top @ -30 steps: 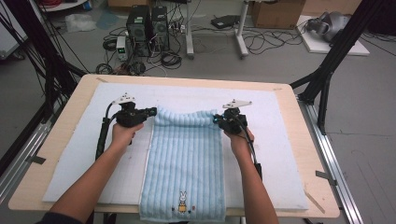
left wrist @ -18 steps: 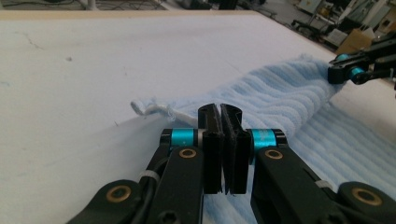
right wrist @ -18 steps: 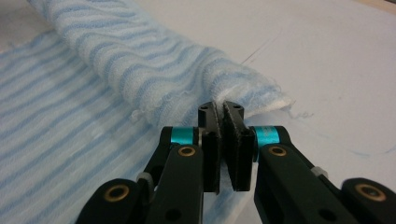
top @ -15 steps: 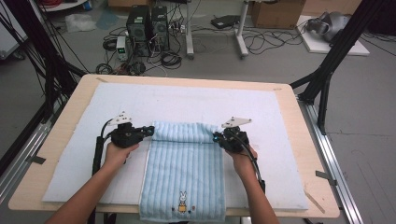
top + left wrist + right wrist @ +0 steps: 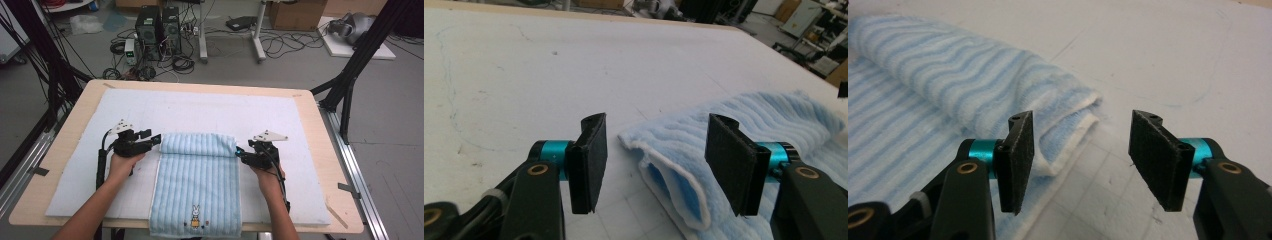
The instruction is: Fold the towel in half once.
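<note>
Both jaws just opened off the towel's (image 5: 197, 185) folded edge, mat (image 5: 210, 112) bare beyond.

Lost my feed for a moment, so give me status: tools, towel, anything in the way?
Left tool and right tool both open, just released. Blue towel flat on the white mat, far end rolled over, near end hanging off the table edge. Nothing in the way.

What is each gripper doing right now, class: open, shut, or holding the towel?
Left gripper: open, jaws just opened off the towel fold's corner, gripping nothing.
Right gripper: open, jaws just opened, fold's other corner released.
</note>
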`<state>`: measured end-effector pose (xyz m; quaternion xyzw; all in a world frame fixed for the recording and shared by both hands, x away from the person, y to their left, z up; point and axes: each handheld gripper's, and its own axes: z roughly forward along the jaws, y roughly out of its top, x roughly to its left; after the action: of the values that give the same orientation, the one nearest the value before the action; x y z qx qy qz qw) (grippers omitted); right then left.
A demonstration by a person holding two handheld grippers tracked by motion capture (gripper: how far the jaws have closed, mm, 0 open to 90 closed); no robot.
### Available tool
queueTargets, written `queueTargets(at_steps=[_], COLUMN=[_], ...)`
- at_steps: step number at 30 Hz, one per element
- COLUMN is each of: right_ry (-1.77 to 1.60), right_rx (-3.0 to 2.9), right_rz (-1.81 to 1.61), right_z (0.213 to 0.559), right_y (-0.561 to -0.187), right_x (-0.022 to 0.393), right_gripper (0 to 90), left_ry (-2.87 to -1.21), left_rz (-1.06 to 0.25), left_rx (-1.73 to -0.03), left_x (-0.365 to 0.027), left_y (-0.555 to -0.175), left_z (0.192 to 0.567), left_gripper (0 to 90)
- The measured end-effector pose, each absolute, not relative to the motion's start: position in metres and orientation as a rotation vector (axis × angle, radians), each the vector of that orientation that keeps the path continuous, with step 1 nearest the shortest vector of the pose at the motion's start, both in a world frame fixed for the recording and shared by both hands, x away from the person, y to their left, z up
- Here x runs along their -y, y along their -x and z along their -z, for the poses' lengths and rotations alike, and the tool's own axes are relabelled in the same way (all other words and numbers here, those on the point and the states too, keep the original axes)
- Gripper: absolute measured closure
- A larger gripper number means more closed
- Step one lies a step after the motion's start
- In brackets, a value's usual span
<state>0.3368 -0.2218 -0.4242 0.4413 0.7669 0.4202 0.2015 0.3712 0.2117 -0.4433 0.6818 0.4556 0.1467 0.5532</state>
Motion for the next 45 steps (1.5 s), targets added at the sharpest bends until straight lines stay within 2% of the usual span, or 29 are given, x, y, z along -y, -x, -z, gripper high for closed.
queueTargets(at_steps=[11, 15, 18, 24, 25, 27, 33, 35, 38, 39, 41, 45], right_ry=[-1.240, -1.272, -1.287, -1.328, -1.332, -1.349, -1.400, -1.443, -1.342, -1.322, -1.270, -1.217], right_rx=[-2.133, -2.112, -2.109, -2.132, -2.135, -2.145, -2.230, -2.302, -2.346, -2.335, -2.306, -2.253], right_rz=[-1.179, -1.209, -1.204, -1.182, -1.192, -1.174, -1.156, -1.141, -1.065, -1.048, -1.033, -1.038], right_z=[0.425, 0.423, 0.422, 0.423, 0.424, 0.425, 0.430, 0.436, 0.439, 0.437, 0.433, 0.423], right_y=[-0.341, -0.348, -0.354, -0.373, -0.377, -0.384, -0.410, -0.417, -0.418, -0.416, -0.415, -0.409], right_x=[0.223, 0.226, 0.226, 0.218, 0.217, 0.211, 0.194, 0.189, 0.184, 0.183, 0.183, 0.185], right_gripper=[39.4, 39.1, 39.0, 39.0, 39.3, 40.7, 40.9, 47.8, 72.0, 76.2, 81.0, 82.4], left_ry=[-1.718, -1.766, -1.804, -1.836, -1.834, -1.830, -1.788, -1.780, -1.768, -1.762, -1.741, -1.710], left_rz=[-0.247, -0.248, -0.282, -0.302, -0.298, -0.289, -0.269, -0.264, -0.265, -0.268, -0.268, -0.270], left_rx=[-1.148, -1.149, -1.131, -1.076, -1.069, -1.060, -1.058, -1.050, -1.045, -1.042, -1.034, -1.018], left_x=[-0.191, -0.182, -0.177, -0.173, -0.173, -0.175, -0.182, -0.183, -0.185, -0.186, -0.188, -0.190], left_y=[-0.405, -0.408, -0.407, -0.404, -0.404, -0.403, -0.402, -0.401, -0.400, -0.400, -0.399, -0.395], left_z=[0.452, 0.452, 0.452, 0.451, 0.451, 0.451, 0.448, 0.446, 0.444, 0.443, 0.441, 0.437], left_gripper=[42.7, 44.3, 50.4, 80.6, 83.2, 86.0, 86.7, 86.7, 86.7, 86.8, 86.8, 86.8])
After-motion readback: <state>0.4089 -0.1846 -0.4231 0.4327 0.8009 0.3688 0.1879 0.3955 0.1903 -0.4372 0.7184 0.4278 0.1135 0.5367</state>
